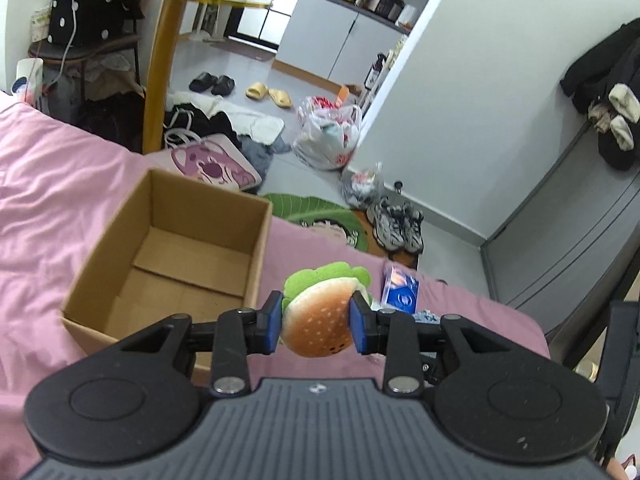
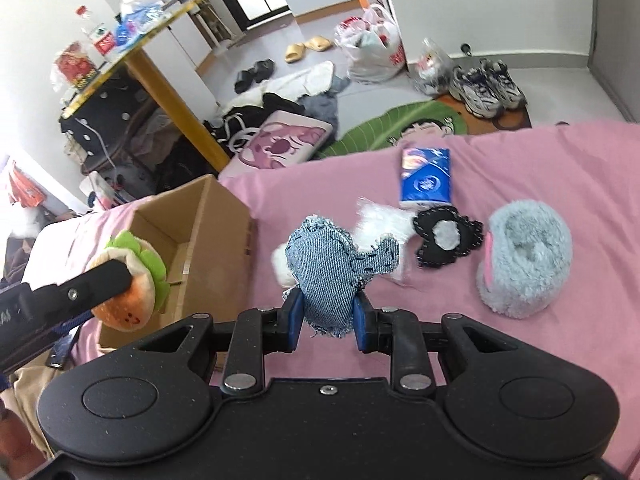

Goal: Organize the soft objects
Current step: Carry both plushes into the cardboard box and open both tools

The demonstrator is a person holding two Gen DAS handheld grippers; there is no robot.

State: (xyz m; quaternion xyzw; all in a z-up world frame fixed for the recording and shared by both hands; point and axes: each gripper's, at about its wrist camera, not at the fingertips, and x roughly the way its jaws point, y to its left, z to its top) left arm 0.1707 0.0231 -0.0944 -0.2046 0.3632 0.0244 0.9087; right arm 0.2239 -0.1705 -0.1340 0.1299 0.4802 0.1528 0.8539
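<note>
My left hand-held gripper point(image 1: 316, 320) pinches the burger plush point(image 1: 320, 320) right of the cardboard box point(image 1: 160, 248); my right hand-held gripper point(image 2: 327, 318) clamps the denim plush point(image 2: 332, 268) above the bed point(image 2: 540, 184).

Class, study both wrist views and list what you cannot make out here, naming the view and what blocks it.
1. Left wrist view: the cardboard box floor nearest the camera, hidden by its front wall and the left gripper.
2. Right wrist view: the white fluffy item, blurred and partly behind the denim plush.
3. Right wrist view: the burger plush middle, covered by a left gripper finger.
</note>
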